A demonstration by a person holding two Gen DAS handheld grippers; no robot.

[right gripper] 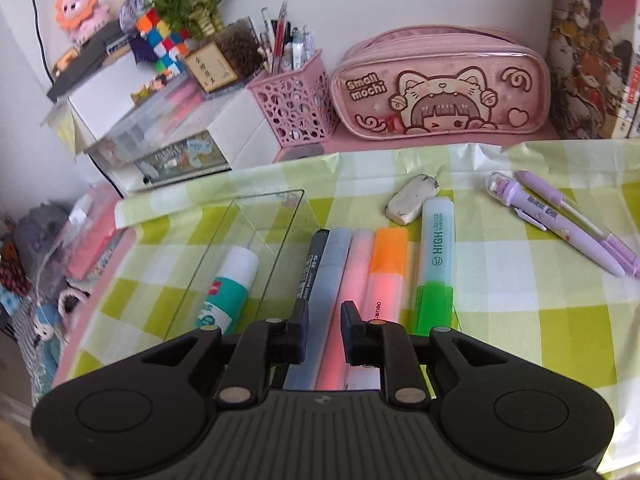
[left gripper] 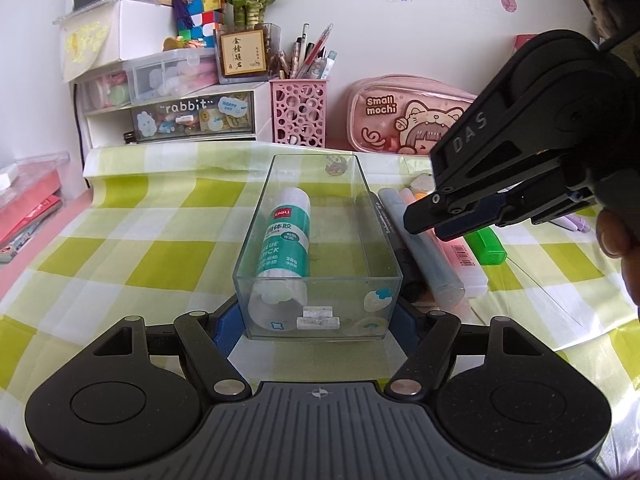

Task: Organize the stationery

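- Steadying the clear tray, your left gripper clamps its near end between both pads; one glue stick already lies inside.
- Your right gripper hovers over the row of markers beside the tray, jaws narrow with nothing between them, above the grey marker and pink marker.
- Next, as I judge it: lower onto one marker, close, and carry it into the tray.
- Only the right view shows the eraser, green highlighter and purple pens clearly.
- Only the left view shows the grip on the tray.
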